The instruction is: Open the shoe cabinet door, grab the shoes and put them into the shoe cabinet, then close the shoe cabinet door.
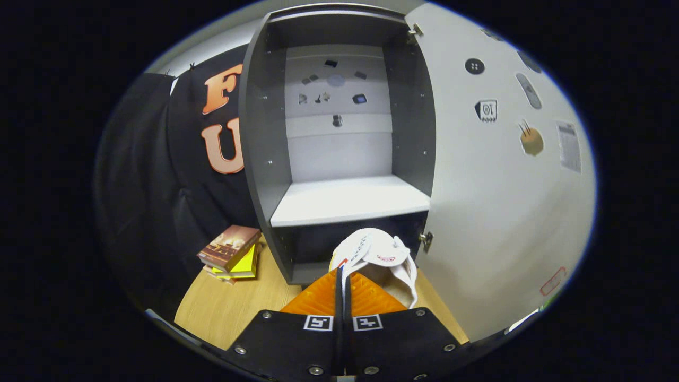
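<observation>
A white fabric shoe (377, 254) is pinched by its edge between the closed fingers of the gripper (343, 284), just ahead of the tips. Beyond it, the grey boxy shoe cabinet (265, 159) is seen with a smooth white shelf (350, 199), its flat door (493, 212) swung open. Stacked books (231, 252) are laid on the wooden table (238, 307).

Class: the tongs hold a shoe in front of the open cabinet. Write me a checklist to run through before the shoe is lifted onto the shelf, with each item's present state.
1. Door swung wide, clear of the opening: ok.
2. Shelf bare, with room for the shoe: ok.
3. Tongs closed on the shoe, its edge pinched between the fingers: ok.
4. Grip firm enough for the lift: cannot tell.
5. Shoe at shelf height: not ok; it hangs below the shelf's front edge, by the dark lower bay.
6. Books on the table, left of the cabinet, out of the path: ok.
</observation>
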Demonstrator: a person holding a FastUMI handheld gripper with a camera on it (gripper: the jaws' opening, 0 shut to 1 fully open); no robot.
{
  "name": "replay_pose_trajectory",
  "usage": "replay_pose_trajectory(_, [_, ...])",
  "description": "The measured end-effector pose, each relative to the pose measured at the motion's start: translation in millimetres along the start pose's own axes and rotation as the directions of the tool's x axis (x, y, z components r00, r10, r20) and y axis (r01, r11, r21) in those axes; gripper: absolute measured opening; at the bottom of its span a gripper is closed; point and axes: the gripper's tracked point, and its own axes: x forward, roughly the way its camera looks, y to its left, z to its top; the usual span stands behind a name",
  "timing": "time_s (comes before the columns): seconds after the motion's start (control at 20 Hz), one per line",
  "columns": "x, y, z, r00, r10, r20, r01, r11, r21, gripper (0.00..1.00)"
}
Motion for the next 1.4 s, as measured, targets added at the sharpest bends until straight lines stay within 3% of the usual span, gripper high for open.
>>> replay_pose_trajectory(0.25, [45.9,5.0,73.3,0.995,0.046,0.085,-0.045,0.999,-0.021,0.0])
replay_pose_trajectory(0.55, [146.3,5.1,111.0,0.995,0.077,0.057,-0.077,0.997,-0.001,0.0])
replay_pose_trajectory(0.9, [233.2,6.9,105.3,0.996,0.084,-0.014,-0.084,0.995,-0.045,0.0])
replay_pose_trajectory(1.3, [254.9,23.4,85.8,0.99,0.127,-0.06,-0.13,0.99,-0.059,0.0])
replay_pose_trajectory(1.4, [258.1,25.3,86.0,0.993,0.106,-0.048,-0.109,0.991,-0.072,0.01])
